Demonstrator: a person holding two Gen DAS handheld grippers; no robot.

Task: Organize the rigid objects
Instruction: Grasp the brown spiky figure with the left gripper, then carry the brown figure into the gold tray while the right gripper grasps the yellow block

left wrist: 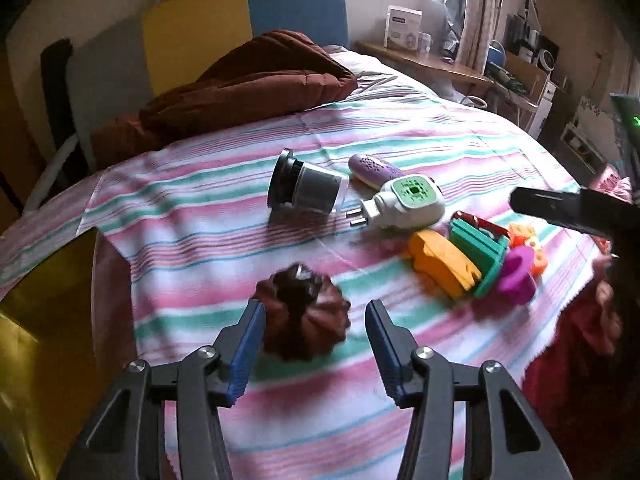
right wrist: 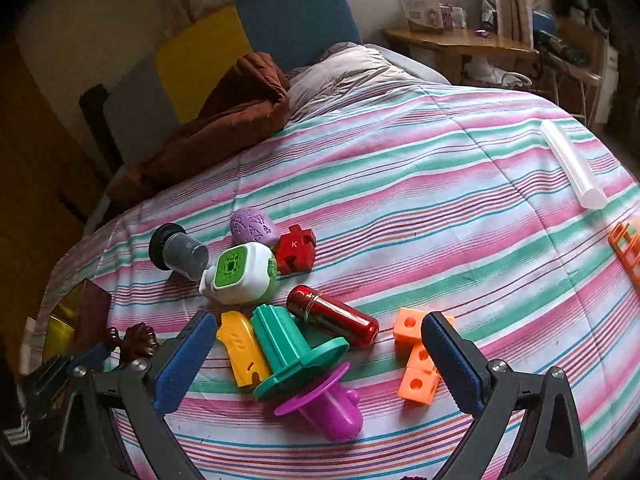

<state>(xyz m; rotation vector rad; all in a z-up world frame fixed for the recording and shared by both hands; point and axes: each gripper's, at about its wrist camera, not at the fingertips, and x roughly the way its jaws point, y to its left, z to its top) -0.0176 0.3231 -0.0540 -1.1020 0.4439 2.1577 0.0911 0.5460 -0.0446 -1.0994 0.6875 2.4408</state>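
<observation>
A bed (right wrist: pixel 400 184) under a pink, green and white striped cover fills both views; every item lies on it. A brown quilt (left wrist: pixel 248 84) is bunched at the upper left of the left-wrist frame, before blue and yellow panels.

Left claw (left wrist: pixel 315 354), lower centre of the left-wrist frame: blue pads spread, nothing between them. A blurred dark brown ridged object (left wrist: pixel 302 316) lies on the cover just beyond the tips, nearer the left pad; contact cannot be told.

Right claw (right wrist: pixel 320 360), lower part of the right-wrist frame: pads spread wide, pinching nothing. Seen between them are a green flanged piece (right wrist: pixel 288 344), a yellow block (right wrist: pixel 242 350) touching its left side and a magenta flanged piece (right wrist: pixel 328 404) lapping its lower edge.

A white plug-in unit with green face (right wrist: pixel 240 274) lies at centre left of that frame. A black-capped clear jar (right wrist: pixel 178 252) lies on its side just left of it. A glossy red capsule (right wrist: pixel 334 314) lies to the unit's lower right, beside the green piece.

A purple oval piece (right wrist: pixel 254 226) lies above the unit; a red puzzle block marked K (right wrist: pixel 296 248) touches it on the right. Three orange holed cubes (right wrist: pixel 416 356) lie by the right pad.

A white tube (right wrist: pixel 572 164) lies well apart at the upper right; an orange grid piece (right wrist: pixel 628 246) is cut off by the right edge.
</observation>
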